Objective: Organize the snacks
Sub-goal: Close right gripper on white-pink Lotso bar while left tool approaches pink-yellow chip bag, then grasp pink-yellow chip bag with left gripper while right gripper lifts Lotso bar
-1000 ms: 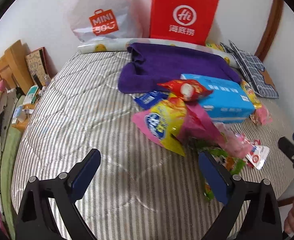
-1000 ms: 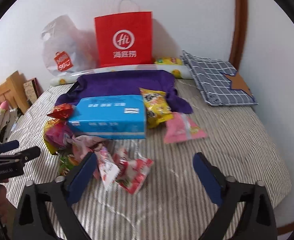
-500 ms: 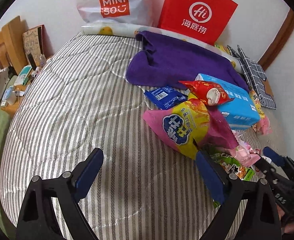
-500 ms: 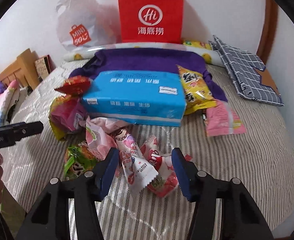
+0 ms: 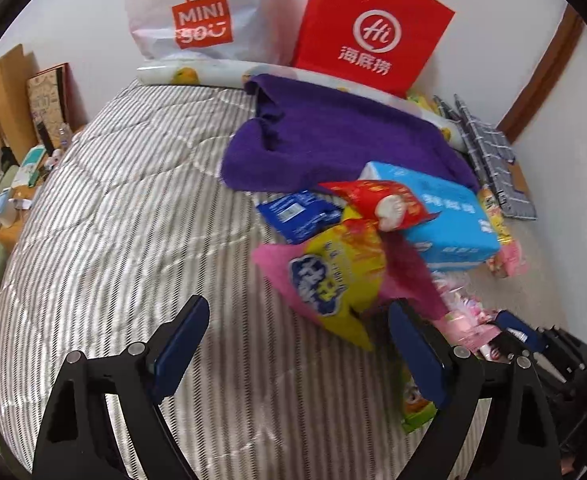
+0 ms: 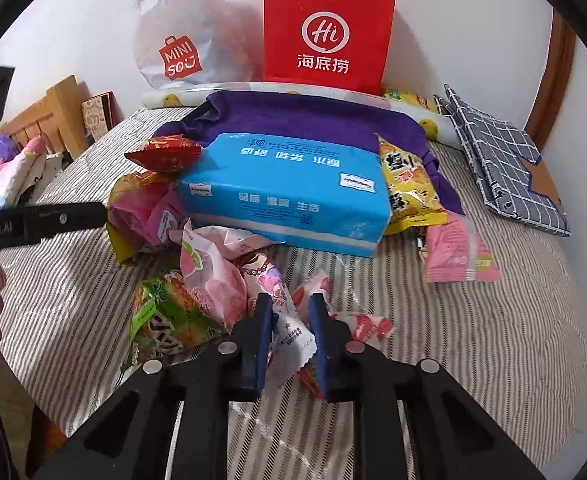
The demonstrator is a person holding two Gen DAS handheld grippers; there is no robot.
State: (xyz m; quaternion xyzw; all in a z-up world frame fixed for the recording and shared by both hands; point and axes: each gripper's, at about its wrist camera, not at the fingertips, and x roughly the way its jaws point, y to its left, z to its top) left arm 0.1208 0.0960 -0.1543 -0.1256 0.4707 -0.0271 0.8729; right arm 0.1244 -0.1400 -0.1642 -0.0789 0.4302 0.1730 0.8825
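A heap of snack packets lies on the striped bed (image 5: pixel 113 240). In the right wrist view my right gripper (image 6: pixel 290 304) is shut on a small white packet with a red star (image 6: pixel 293 336) at the heap's near edge. A green packet (image 6: pixel 169 316) and a pink peach packet (image 6: pixel 209 276) lie just left of it. Seen from the left wrist, my left gripper (image 5: pixel 297 312) stands wide, its jaws closing slowly. The pink-and-yellow bag (image 5: pixel 333 276) lies just ahead of it, with its lower corner near the right finger (image 5: pixel 413 344); the pads do not touch it.
A blue tissue pack (image 6: pixel 285 196) tops the heap, with a red snack (image 6: pixel 165 154) on its left and a yellow one (image 6: pixel 405 184) on its right. Behind are a purple towel (image 6: pixel 293 120), a red paper bag (image 6: pixel 325 32) and a white plastic bag (image 6: pixel 181 48). Checked cloth (image 6: pixel 501 160) lies right.
My right gripper dropped towards the heap and its jaws went from wide to shut on the small white packet. The left gripper edged right, closer to the pink-and-yellow bag.
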